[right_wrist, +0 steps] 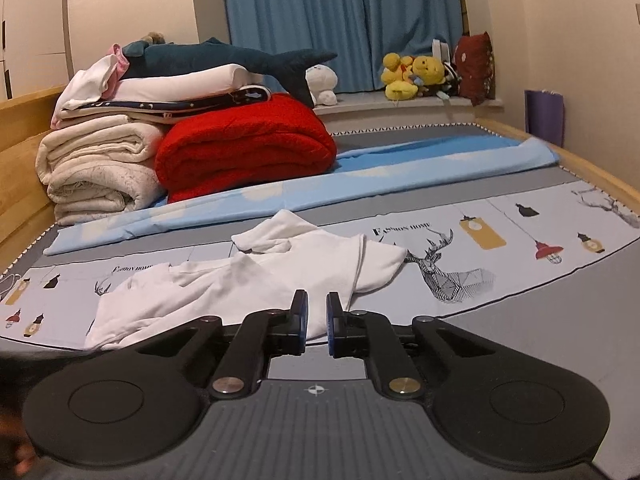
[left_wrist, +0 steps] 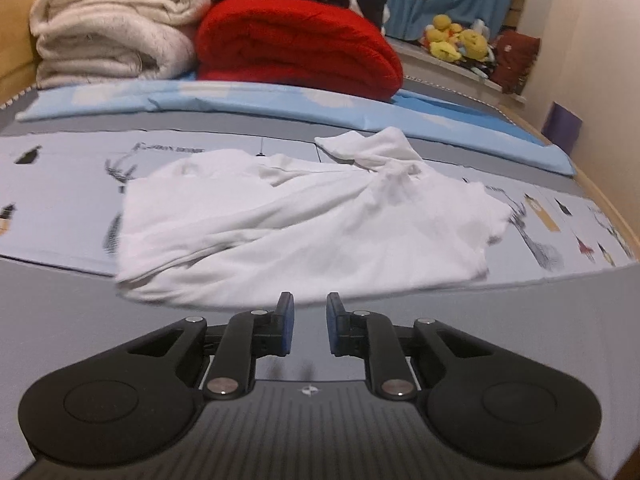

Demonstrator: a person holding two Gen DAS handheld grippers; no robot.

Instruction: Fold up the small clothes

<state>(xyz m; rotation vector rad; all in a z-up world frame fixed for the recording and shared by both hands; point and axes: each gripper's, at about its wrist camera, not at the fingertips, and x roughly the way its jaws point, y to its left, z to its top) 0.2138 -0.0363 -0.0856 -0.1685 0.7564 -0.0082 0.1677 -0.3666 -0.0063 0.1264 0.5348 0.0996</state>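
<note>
White garment (left_wrist: 304, 216) crumpled on bed (left_wrist: 520, 320); both hand-held grippers, left (left_wrist: 310, 324) and right (right_wrist: 316, 322), empty, jaws parted; pinch near hem corners, spread flat first.

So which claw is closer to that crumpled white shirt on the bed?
Right. The right claw has its tips over the crumpled white shirt's near hem; the left claw sits just short of the shirt's edge.

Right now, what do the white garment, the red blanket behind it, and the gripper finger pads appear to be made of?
White garment: thin, matte knit, probably cotton jersey; it drapes in soft wrinkles and shows a stitched seam.
Red blanket: thick plush fleece, judging by its fuzzy, nubby surface and bulky rolled fold.
Finger pads: blue, smooth, likely rubber or soft plastic, set on black matte hard-plastic fingers; the exact material is uncertain.
</note>
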